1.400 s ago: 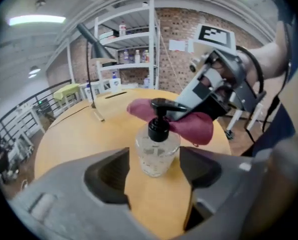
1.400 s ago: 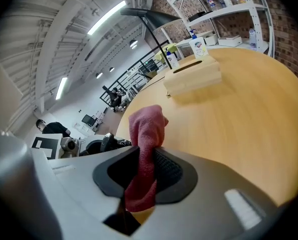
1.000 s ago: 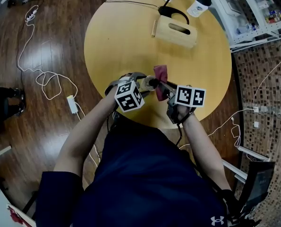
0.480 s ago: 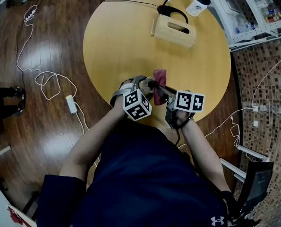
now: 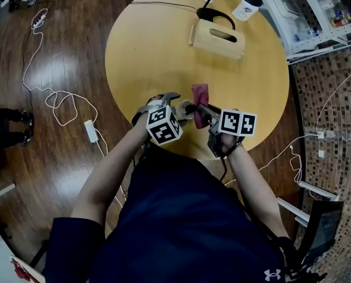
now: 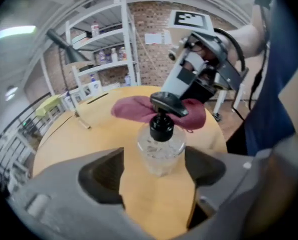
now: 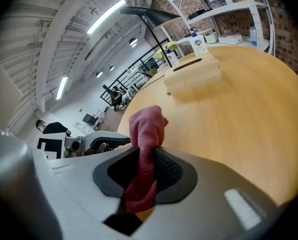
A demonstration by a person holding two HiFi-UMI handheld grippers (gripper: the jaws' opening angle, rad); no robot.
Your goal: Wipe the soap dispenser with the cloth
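left gripper (image 6: 154, 171) jaws just opened wide, soap dispenser (image 6: 160, 151) loose between them, untouched; right gripper (image 7: 144, 173) pinches cloth (image 7: 147, 129), wipe-ready prob

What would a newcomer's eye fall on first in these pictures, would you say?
The clear soap dispenser stands on the round table's near edge between the left gripper's fingers, which have just been opening and don't touch it. Close beside it, the right gripper pinches a red cloth.
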